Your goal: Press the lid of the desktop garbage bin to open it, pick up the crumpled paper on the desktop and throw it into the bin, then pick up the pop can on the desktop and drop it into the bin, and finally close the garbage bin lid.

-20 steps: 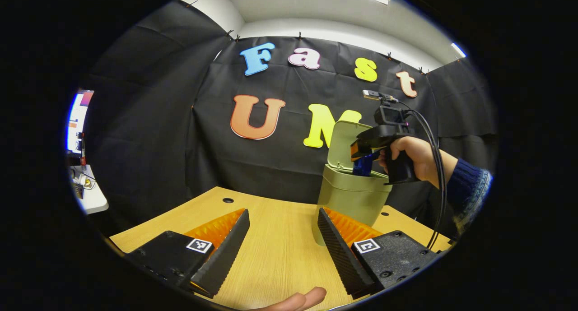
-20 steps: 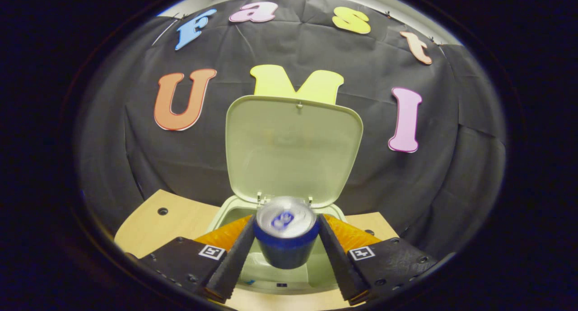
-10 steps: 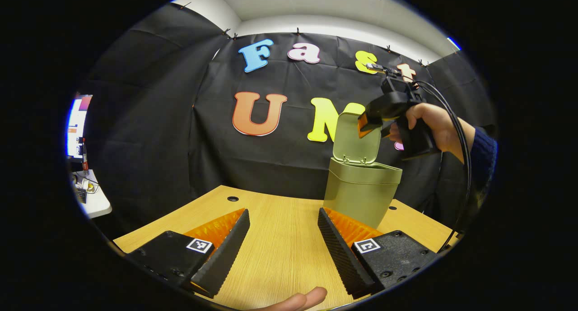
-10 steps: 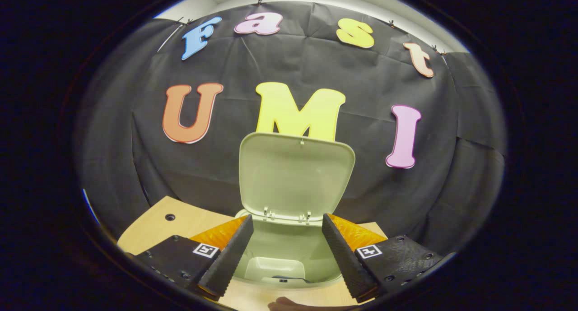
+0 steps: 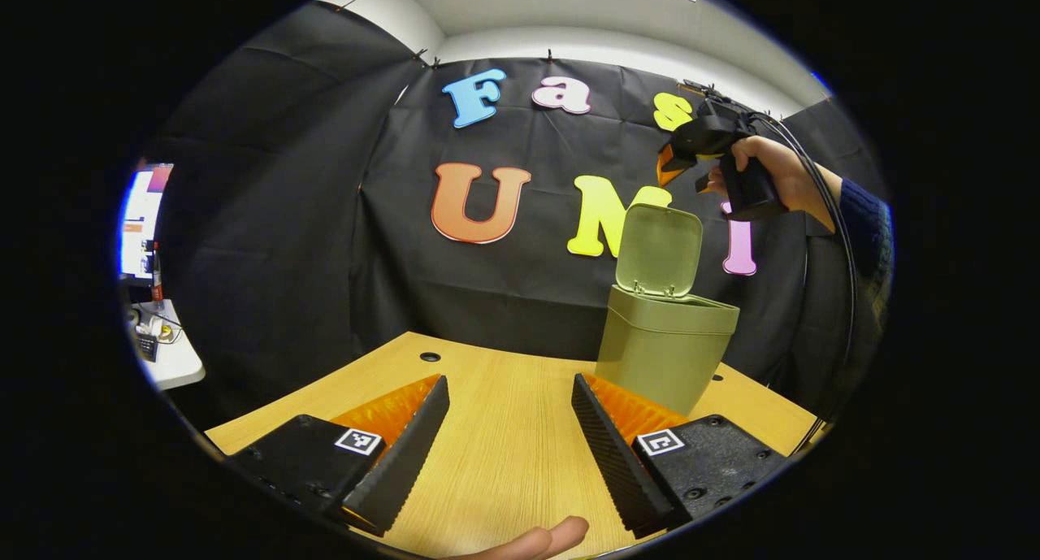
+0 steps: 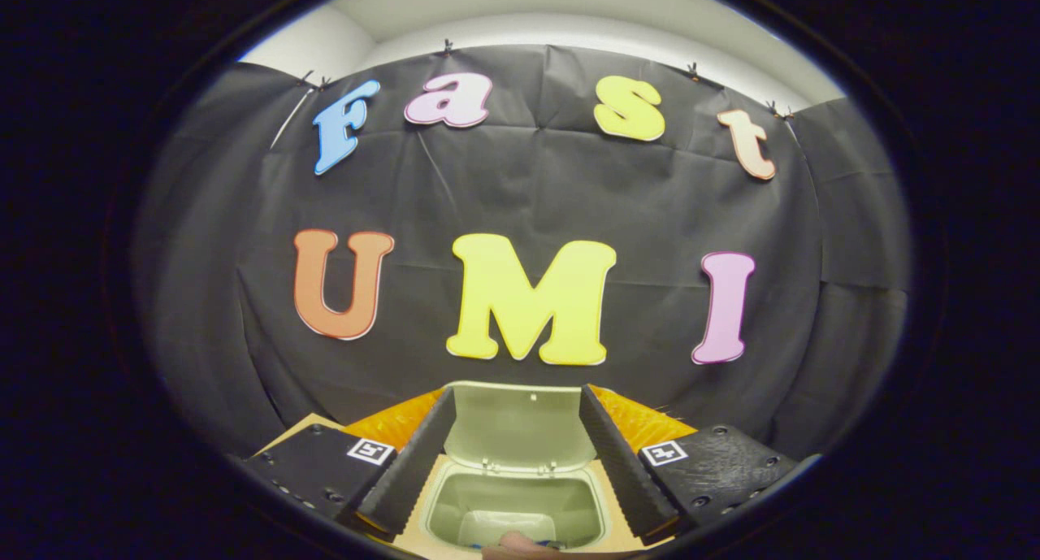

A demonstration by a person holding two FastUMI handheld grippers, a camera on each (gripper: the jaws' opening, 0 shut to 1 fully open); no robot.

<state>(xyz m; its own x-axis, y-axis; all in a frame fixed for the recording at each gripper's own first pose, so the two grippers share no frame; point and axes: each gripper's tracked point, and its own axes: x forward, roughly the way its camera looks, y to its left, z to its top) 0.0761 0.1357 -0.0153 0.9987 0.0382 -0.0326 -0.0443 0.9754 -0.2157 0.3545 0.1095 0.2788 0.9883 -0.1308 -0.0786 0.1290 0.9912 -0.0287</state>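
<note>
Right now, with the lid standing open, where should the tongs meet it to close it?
Push the lid at its free top edge, from behind and above: it stands upright on front-facing hinges, and the right tongs hang open above it.

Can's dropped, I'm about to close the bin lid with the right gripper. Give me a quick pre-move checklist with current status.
1. Lid standing upright and open, ready to be pushed down: ok.
2. Right gripper empty, fingers apart: ok.
3. Right gripper above the lid's top edge, not touching it: ok.
4. Bin upright on the table: ok.
5. Nothing sticking out over the bin's rim to block the lid: ok in the left gripper view; contents lie low in the right gripper view.
6. Left gripper open, low over the table and apart from the bin: ok.
</note>
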